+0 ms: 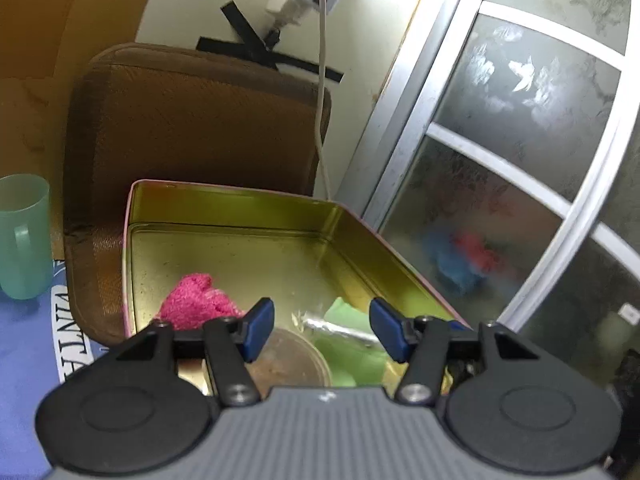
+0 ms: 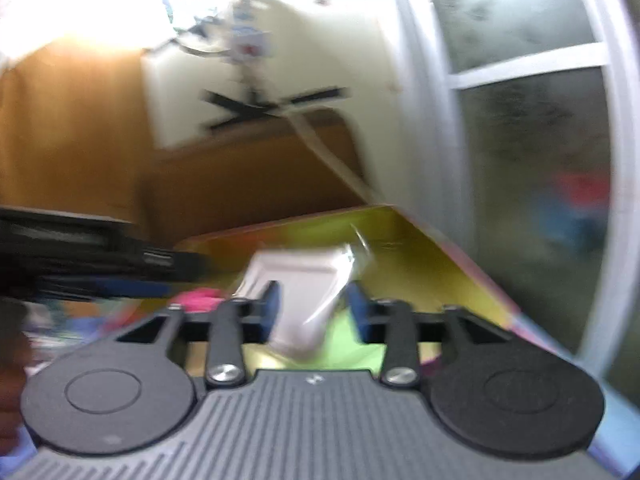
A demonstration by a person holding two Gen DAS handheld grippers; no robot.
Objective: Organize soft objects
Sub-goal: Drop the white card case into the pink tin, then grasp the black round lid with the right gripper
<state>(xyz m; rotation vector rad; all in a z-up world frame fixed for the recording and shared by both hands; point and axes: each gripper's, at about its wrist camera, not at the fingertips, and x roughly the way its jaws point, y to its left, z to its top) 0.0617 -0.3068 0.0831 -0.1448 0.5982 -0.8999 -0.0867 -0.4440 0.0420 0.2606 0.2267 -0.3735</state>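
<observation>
Item counts, both wrist views

One gold tin [image 1: 224,208]; inside it one pink fuzzy cloth [image 1: 192,300] near its left wall, one green soft piece [image 1: 352,352], one foil-wrapped item [image 1: 340,326], one round lid [image 1: 288,360]. One white wrapped packet [image 2: 300,300]. One teal mug [image 1: 22,236]. One brown cushion [image 1: 192,120]. Two grippers.

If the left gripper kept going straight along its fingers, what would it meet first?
Probably the contents of the open gold tin: the foil-wrapped item on green cloth lies between the left gripper fingers. Depth is unclear.
</observation>
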